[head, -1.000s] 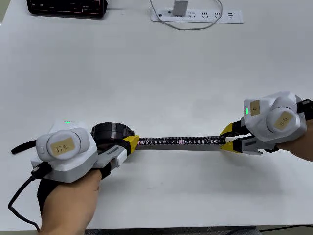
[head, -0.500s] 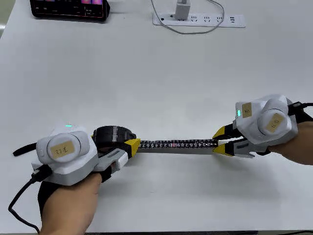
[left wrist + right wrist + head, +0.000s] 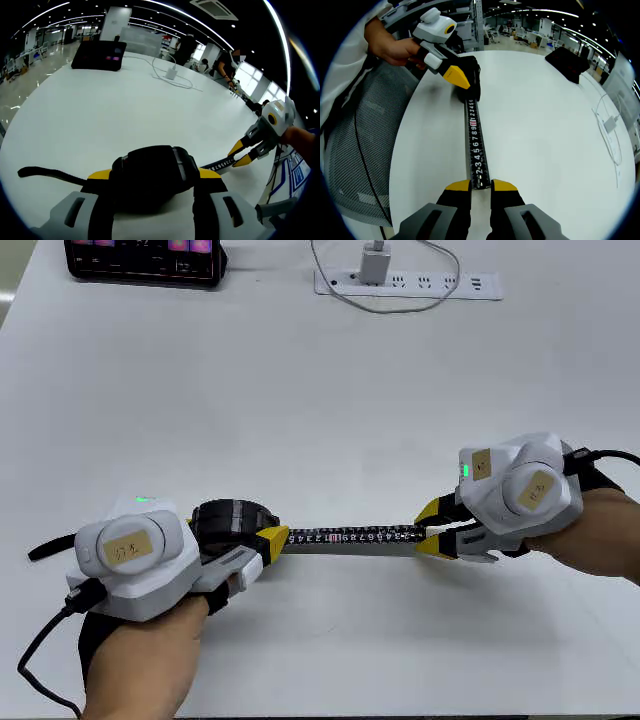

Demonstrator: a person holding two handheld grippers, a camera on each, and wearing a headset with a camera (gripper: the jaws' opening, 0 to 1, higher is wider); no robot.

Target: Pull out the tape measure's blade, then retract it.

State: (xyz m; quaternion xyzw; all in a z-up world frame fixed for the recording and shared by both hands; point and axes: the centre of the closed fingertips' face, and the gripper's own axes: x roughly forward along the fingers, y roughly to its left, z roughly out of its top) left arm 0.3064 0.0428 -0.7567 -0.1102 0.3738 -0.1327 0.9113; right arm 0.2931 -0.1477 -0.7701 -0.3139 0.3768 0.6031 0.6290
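The left tool [image 3: 262,532] clamped shut on the tape measure's black case [image 3: 228,517] near the white worktop's [image 3: 330,410] front edge. The numbered blade [image 3: 350,536] ran out flat and straight along the worktop to the right tool [image 3: 432,528], whose yellow-tipped jaws pinched its end.

tape measure [image 3: 149,169] in left gripper [image 3: 156,175], blade [image 3: 220,163] out

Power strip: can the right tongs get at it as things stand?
Probably not yet: the right tongs are shut on the blade. Bare table lies between them and the power strip, so letting go should free the way.
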